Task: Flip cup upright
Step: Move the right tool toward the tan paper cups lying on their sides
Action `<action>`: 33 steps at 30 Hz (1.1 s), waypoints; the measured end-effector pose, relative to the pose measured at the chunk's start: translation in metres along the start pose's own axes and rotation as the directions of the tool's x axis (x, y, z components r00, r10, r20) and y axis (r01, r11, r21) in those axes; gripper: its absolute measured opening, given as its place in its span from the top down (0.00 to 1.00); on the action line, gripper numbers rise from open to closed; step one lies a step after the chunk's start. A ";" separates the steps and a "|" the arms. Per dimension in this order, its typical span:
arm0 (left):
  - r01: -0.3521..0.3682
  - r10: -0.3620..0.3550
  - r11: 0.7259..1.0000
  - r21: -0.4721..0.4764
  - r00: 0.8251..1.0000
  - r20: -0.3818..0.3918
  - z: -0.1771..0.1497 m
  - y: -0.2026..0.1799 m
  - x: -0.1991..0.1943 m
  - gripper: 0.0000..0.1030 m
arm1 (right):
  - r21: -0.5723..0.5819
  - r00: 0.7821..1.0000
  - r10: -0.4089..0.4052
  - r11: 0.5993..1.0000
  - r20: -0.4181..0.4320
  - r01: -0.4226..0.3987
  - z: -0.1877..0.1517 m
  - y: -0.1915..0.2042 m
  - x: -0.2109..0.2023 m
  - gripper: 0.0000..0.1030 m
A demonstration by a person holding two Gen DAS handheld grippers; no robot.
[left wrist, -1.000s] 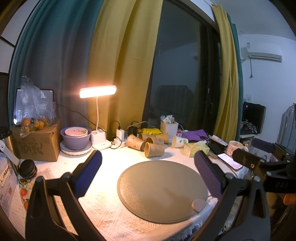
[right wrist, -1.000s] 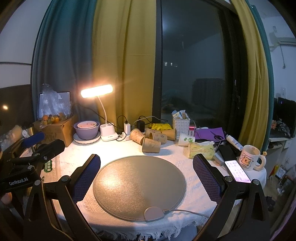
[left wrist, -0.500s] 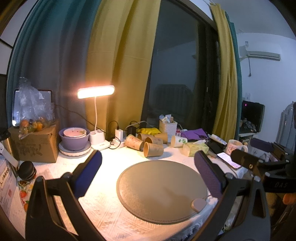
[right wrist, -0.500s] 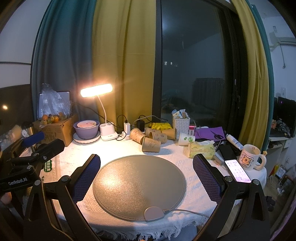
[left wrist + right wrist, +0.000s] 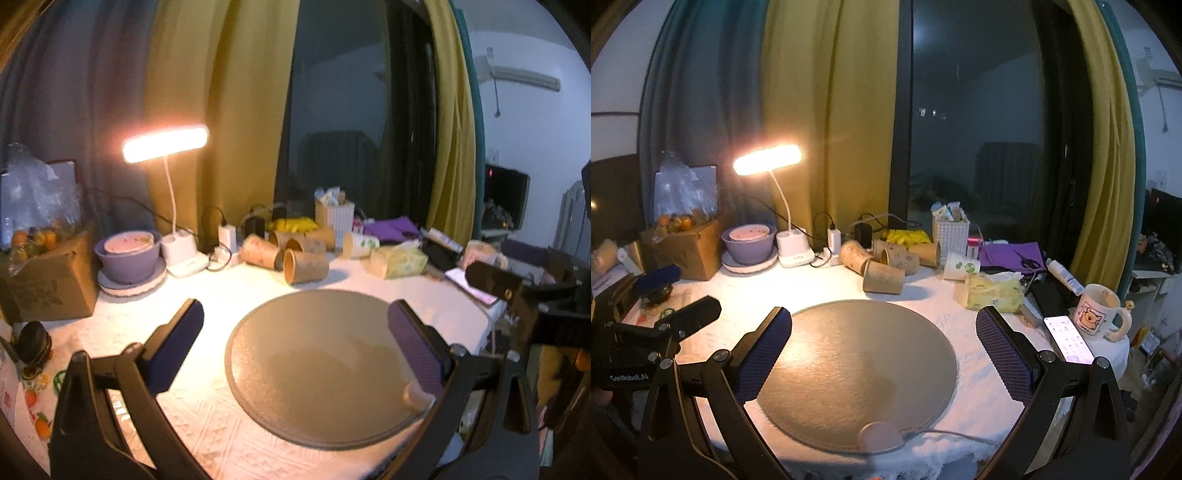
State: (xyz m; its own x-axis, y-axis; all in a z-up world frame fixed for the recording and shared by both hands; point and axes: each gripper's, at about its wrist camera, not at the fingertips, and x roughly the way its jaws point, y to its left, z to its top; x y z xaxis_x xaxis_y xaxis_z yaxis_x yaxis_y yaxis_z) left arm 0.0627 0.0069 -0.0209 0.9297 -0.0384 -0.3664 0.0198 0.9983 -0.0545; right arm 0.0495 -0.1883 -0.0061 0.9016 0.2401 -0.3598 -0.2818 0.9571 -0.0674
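Two grippers hang over the near edge of the table, and both have their jaws spread wide with nothing between the pads. The left gripper [image 5: 295, 328] and the right gripper [image 5: 884, 332] both look across the round grey mat [image 5: 857, 365], which is bare.

The task's things, several brown paper cups, lie on their sides at the far side, just beyond the mat. The nearest cup [image 5: 883, 277] lies alone in front of the others, its mouth turned to the left and near side; in the left view it is the same front cup [image 5: 306, 266].

I judge that the reach is not yet begun. To do it well, one gripper should go forward over the mat, take this front cup across its wall near the middle, press softly because paper bends easily, then lift a little and turn it until the base is down.

Behind it the other brown cups [image 5: 897, 258] touch one another, so a wide approach may push them. A white cup [image 5: 961, 266] lies to the right, beside a yellow tissue pack [image 5: 993, 293]. A lamp [image 5: 768, 159], chargers with cables and a purple bowl [image 5: 749, 243] stand far left. A mug [image 5: 1099, 312] and a phone [image 5: 1068, 339] are at the right edge, well apart from the cups.
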 end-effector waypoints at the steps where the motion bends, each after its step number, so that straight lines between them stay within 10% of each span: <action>1: 0.000 0.000 1.000 0.008 1.000 -0.019 0.002 0.001 0.011 0.02 | 0.002 1.000 0.002 1.000 -0.010 -0.002 0.000 -0.004 0.008 0.01; 16: 0.061 -0.037 0.995 0.074 0.956 -0.292 0.030 0.015 0.172 0.02 | 0.077 0.982 0.004 0.997 -0.191 0.011 0.007 -0.057 0.136 0.06; 33: 0.172 -0.062 0.948 0.267 0.925 -0.374 0.061 0.000 0.311 0.02 | 0.170 0.931 0.110 0.984 -0.347 -0.053 0.007 -0.109 0.274 0.17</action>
State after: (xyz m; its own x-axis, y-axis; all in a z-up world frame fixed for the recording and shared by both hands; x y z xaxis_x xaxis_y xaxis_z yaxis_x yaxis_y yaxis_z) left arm 0.3741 -0.0028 -0.0785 0.7216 -0.1141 -0.6828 0.2766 0.9517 0.1332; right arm 0.3295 -0.2258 -0.0903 0.6950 0.2727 -0.6653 -0.2696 0.9566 0.1105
